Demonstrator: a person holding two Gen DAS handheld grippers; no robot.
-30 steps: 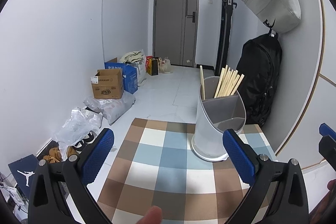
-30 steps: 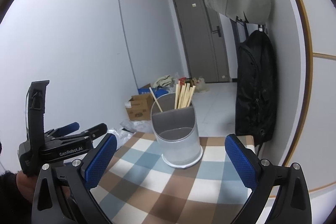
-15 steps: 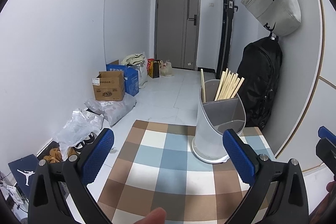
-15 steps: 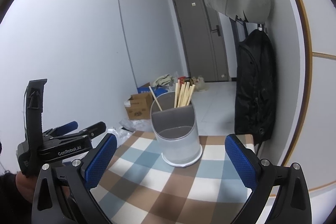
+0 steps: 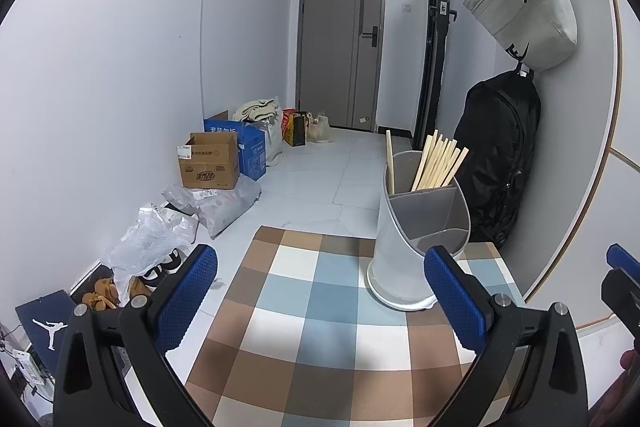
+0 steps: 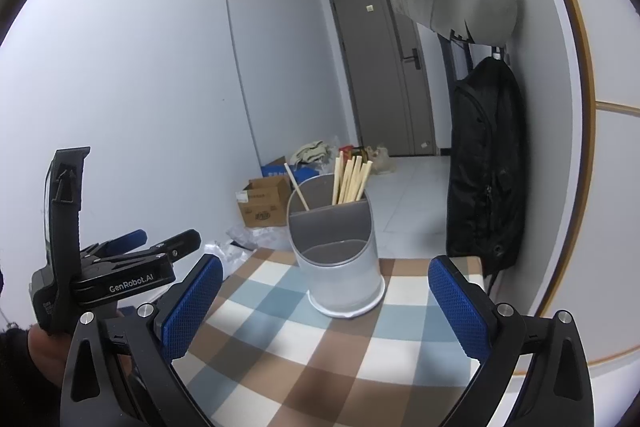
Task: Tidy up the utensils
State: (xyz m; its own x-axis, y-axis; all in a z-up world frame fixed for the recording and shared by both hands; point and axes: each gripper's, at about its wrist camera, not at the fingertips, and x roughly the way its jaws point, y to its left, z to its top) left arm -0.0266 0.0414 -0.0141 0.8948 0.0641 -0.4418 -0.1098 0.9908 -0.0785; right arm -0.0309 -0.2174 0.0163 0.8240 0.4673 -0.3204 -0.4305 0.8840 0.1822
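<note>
A white cylindrical plastic utensil holder [image 5: 416, 239] filled with pale wooden chopsticks [image 5: 438, 163] is seen upright on the far right of a brown-and-blue checked surface [image 5: 320, 327], framed by the left tool [image 5: 320, 303] and right tool [image 6: 326, 307], both spread wide and empty.

There is one utensil holder [image 5: 416, 247] with about ten chopsticks [image 5: 438, 163]. Two bags hang on the wall: one grey bag [image 5: 524, 7], one black backpack [image 5: 500, 155].

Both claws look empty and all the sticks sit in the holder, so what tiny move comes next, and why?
Probably draw both back: the left gripper and right gripper are open and empty, and the wooden chopsticks already stand in the grey plastic utensil holder.
</note>
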